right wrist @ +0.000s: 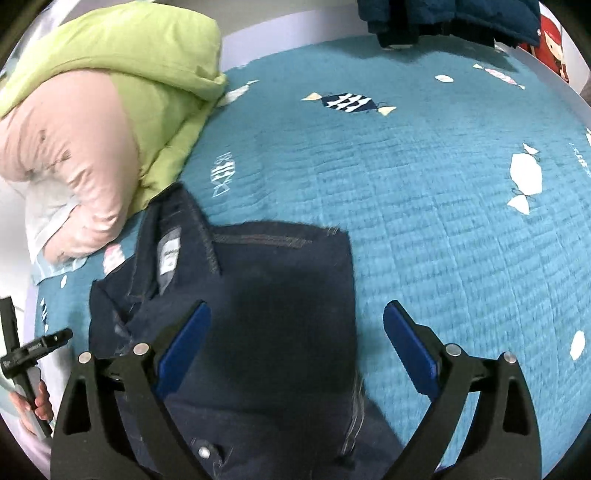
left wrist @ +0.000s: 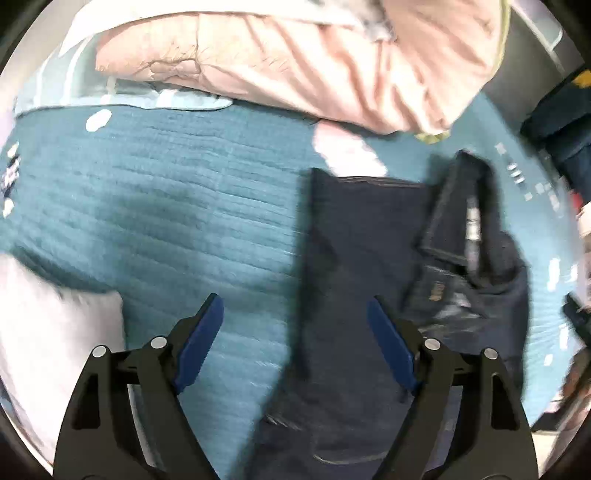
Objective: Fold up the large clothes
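A dark navy denim garment (left wrist: 369,266) lies partly folded on the teal bedspread (left wrist: 166,206). Its waistband with a white label is turned open at the right. My left gripper (left wrist: 295,314) is open and empty, hovering above the garment's left edge. In the right wrist view the same garment (right wrist: 273,302) lies under my right gripper (right wrist: 297,317), which is open and empty above its folded panel. The bedspread (right wrist: 424,221) spreads out to the right. The white label (right wrist: 170,258) shows at the upper left of the garment.
A pink and green duvet (left wrist: 314,62) is piled at the back of the bed and shows in the right wrist view (right wrist: 110,110) at the left. A white pillow (left wrist: 48,332) lies at the left. Dark clothes (right wrist: 443,18) hang at the far edge.
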